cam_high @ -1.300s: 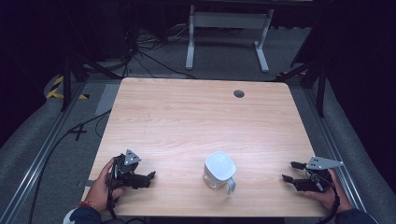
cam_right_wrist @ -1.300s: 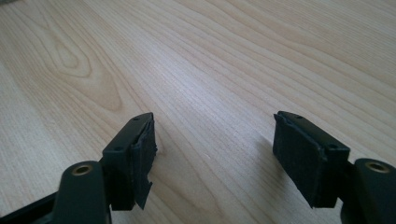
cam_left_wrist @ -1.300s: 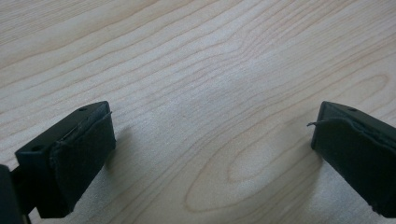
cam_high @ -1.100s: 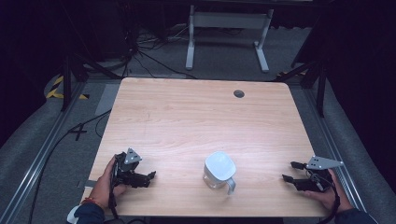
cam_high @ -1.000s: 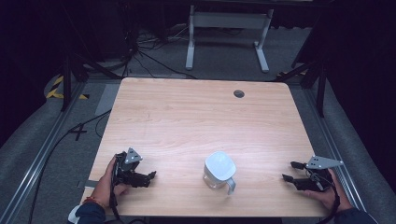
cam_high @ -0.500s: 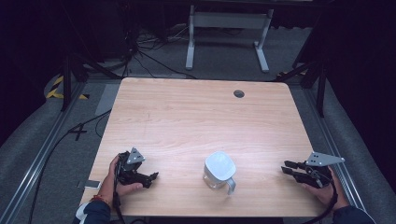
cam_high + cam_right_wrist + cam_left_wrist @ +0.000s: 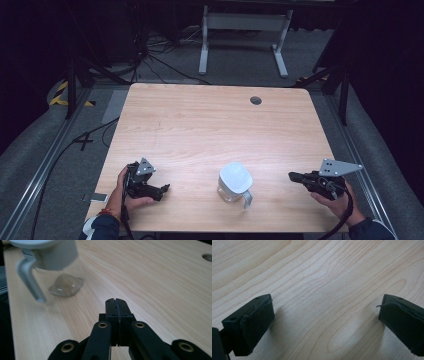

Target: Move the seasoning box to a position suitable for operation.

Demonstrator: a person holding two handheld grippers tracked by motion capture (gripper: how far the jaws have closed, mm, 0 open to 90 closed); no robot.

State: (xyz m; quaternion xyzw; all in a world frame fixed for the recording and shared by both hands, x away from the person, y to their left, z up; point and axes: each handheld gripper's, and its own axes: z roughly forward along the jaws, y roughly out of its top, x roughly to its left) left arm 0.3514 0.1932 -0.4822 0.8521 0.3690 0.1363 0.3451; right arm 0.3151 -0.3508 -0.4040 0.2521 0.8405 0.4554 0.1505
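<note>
A white-lidded jug [image 7: 235, 181] with a clear body and a white handle stands near the table's front edge, right of centre. In the right gripper view the jug [image 7: 47, 252] is at the upper left, its handle towards me. My right gripper [image 7: 291, 176] is to the right of the jug, held above the wood and pointing at it. Its jaws have just been closing and now stand shut with nothing between them [image 7: 116, 302]. My left gripper [image 7: 164, 189] rests on the table at the front left, open, with bare wood between its pads [image 7: 327, 320].
The wooden table [image 7: 210, 130] has a round cable hole [image 7: 256, 100] at the back right, also in the right gripper view [image 7: 207, 257]. A small flat item [image 7: 95, 197] lies at the left front edge. A white stand [image 7: 245, 30] and cables are on the floor behind.
My right gripper's jaws went from open to shut, and the right hand rose and moved left towards the jug. The left gripper kept still.
</note>
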